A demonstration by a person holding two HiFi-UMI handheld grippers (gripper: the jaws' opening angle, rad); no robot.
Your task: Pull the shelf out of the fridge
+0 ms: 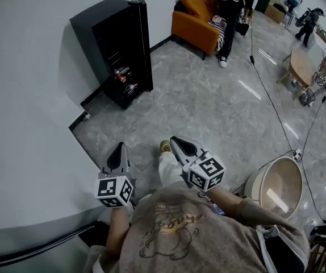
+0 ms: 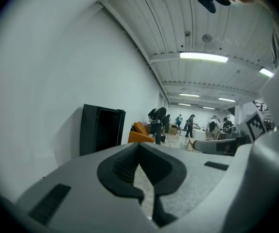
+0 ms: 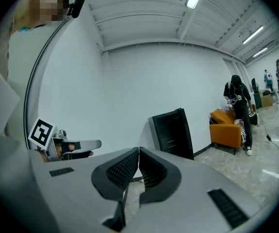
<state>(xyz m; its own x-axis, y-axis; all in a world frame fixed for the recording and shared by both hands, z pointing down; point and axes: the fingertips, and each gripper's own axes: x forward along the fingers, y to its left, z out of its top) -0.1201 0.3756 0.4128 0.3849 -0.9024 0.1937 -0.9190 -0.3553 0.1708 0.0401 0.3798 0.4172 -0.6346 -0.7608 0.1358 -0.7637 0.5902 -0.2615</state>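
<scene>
The black fridge (image 1: pixel 117 50) stands against the white wall, far across the floor from me. Through its front I see shelves (image 1: pixel 124 79) with some bottles or cans on them. My left gripper (image 1: pixel 119 146) and right gripper (image 1: pixel 175 140) are held close to my body, side by side, pointing toward the fridge. Both are shut with nothing between the jaws. In the left gripper view the jaws (image 2: pixel 139 145) meet at their tips, with the fridge (image 2: pixel 100 128) small beyond them. The right gripper (image 3: pixel 138 150) also points at the fridge (image 3: pixel 172 132).
An orange sofa (image 1: pixel 194 24) and a standing person (image 1: pixel 229 16) are beyond the fridge. A cable (image 1: pixel 274 110) crosses the grey marble floor to a power strip. A round tub (image 1: pixel 280 186) sits at my right. More people work at a table (image 1: pixel 302 64) at the far right.
</scene>
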